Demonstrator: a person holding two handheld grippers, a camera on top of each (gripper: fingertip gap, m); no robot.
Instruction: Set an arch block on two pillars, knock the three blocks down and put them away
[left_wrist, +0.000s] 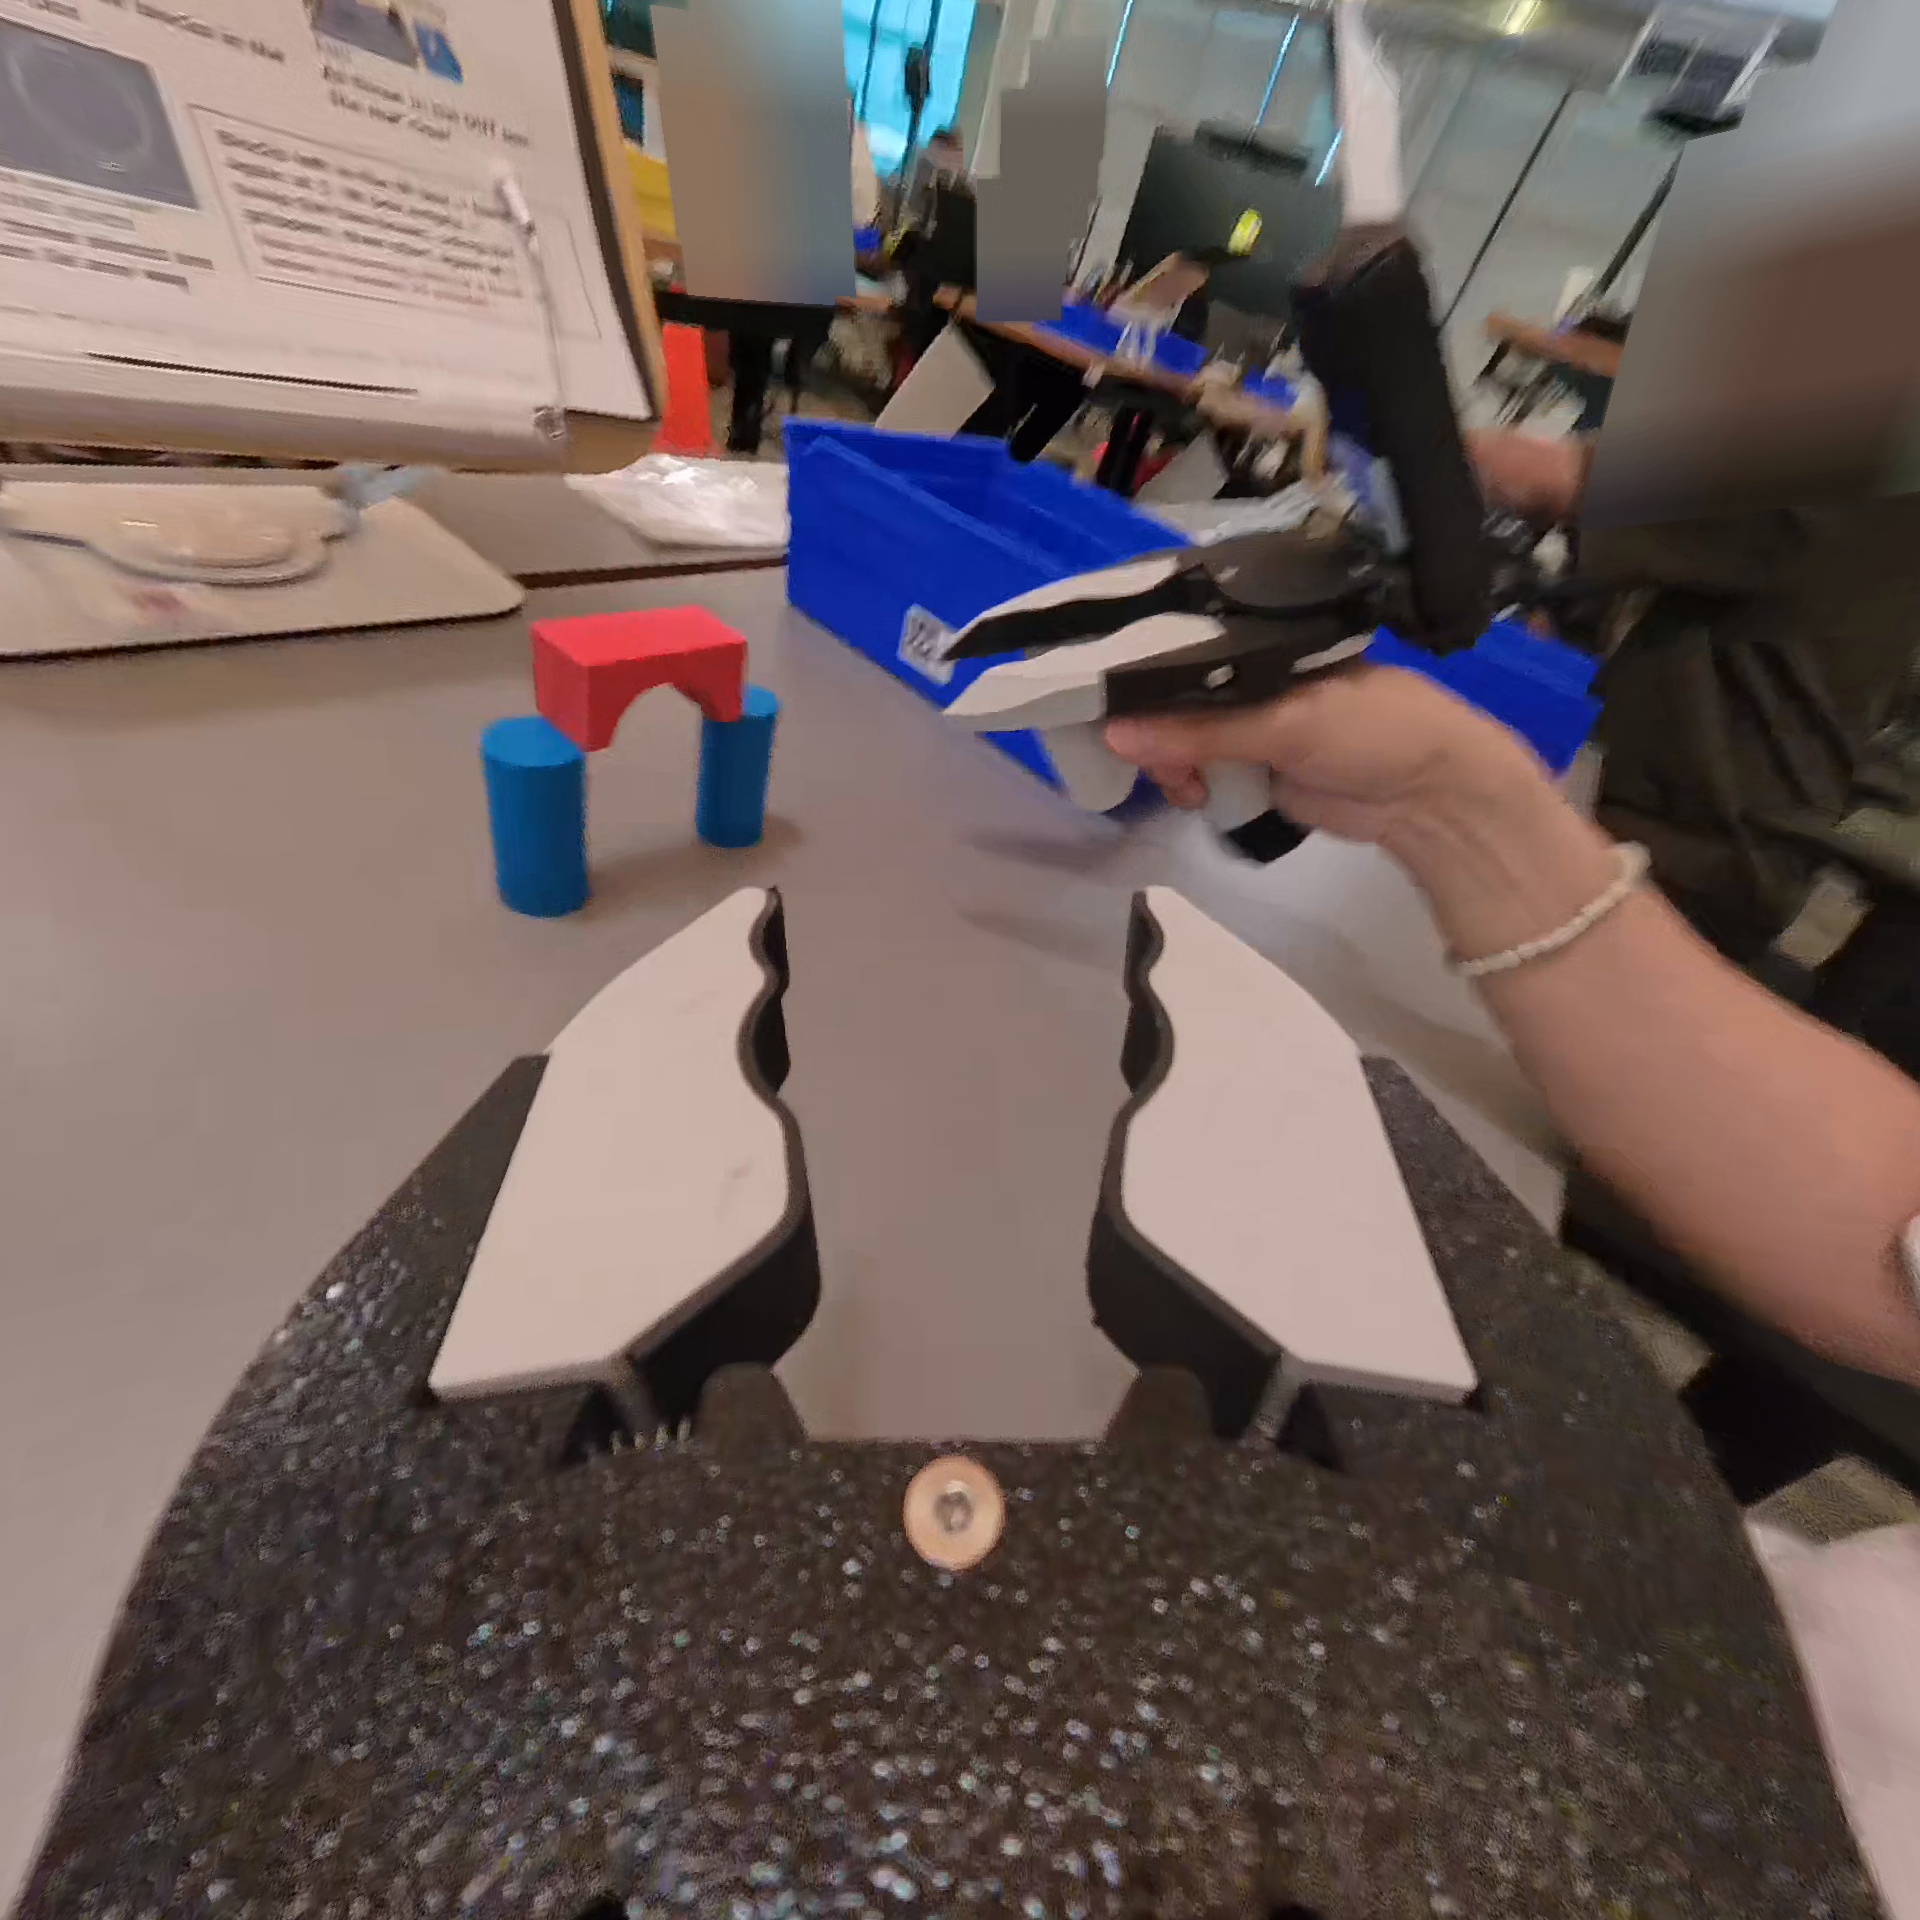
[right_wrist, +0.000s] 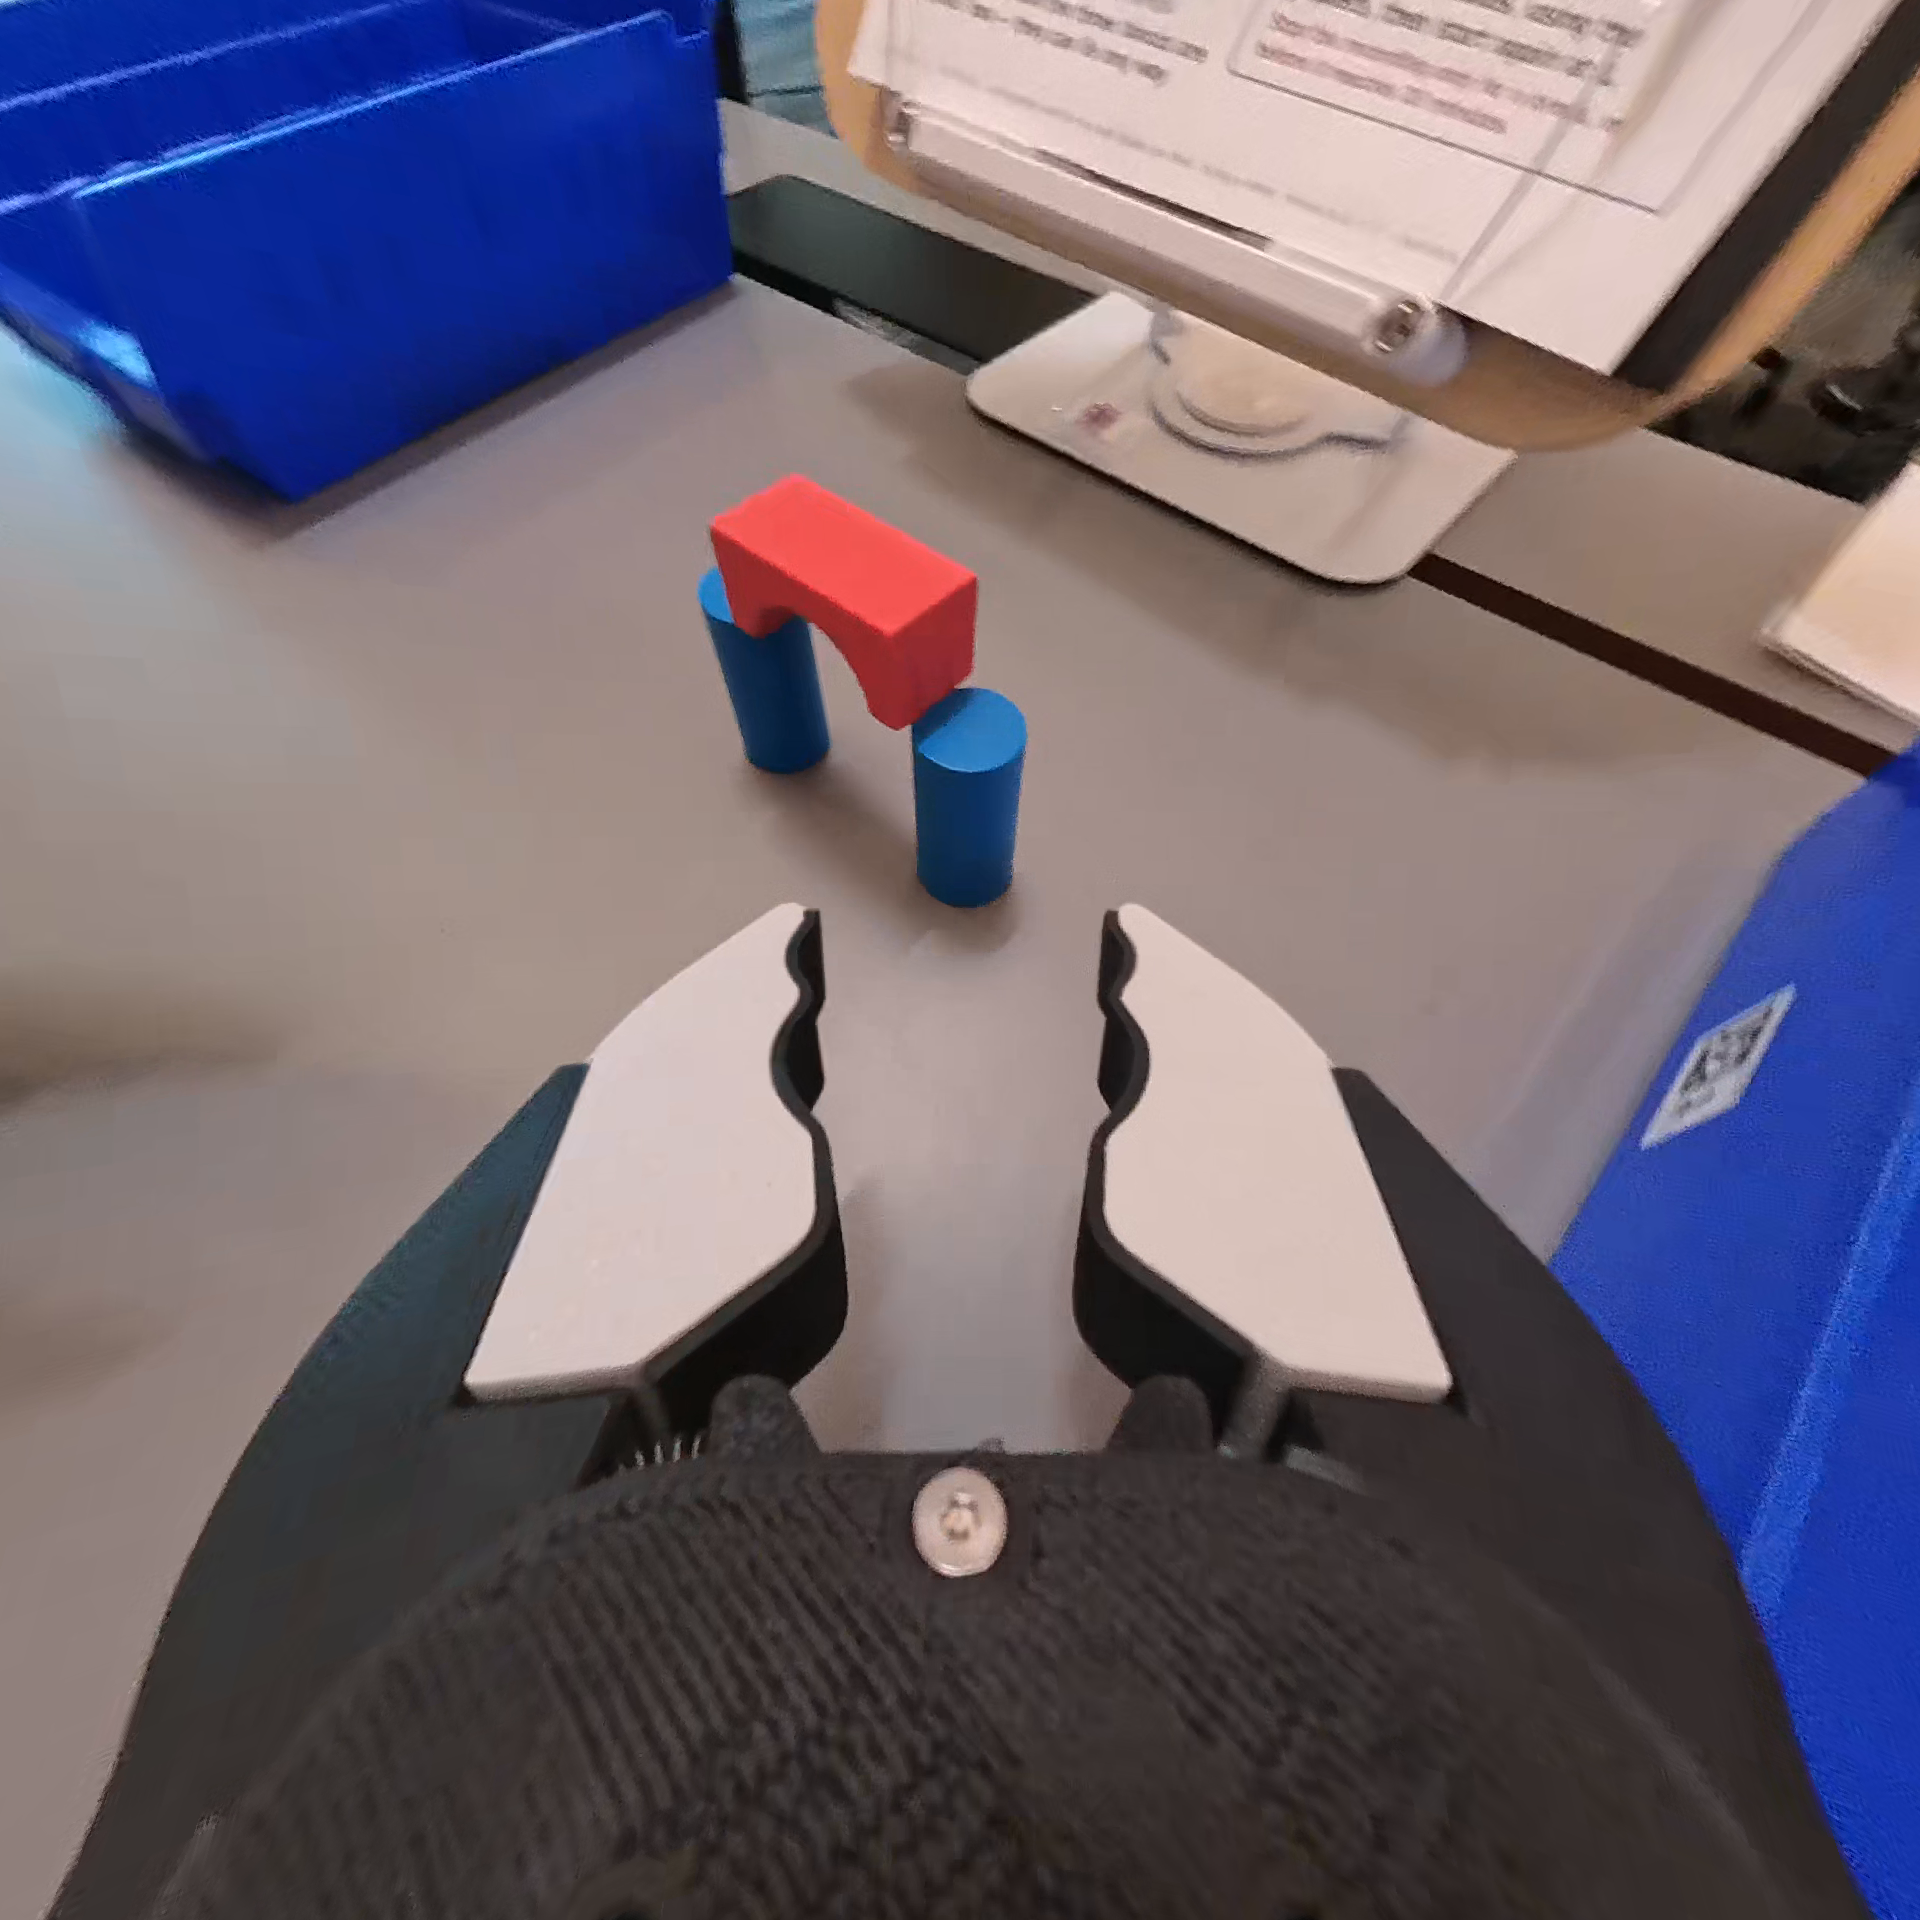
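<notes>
A red arch block rests across two upright blue cylinders on the grey table. My left gripper is open and empty, low over the table, with the blocks ahead to its left. My right gripper is open and empty, just short of the nearer cylinder. In the left wrist view the right gripper shows in a person's hand, raised to the right of the blocks, its fingers slightly apart.
A blue bin stands behind and right of the blocks; it shows at the upper left of the right wrist view, and blue plastic fills that view's right edge. A sign holder with printed sheets on a white base stands close behind. Measured from the fingertips, the red arch block is 8 cm or so from the right gripper and 15 cm from the left. The left camera catches it too, in the left wrist view.
</notes>
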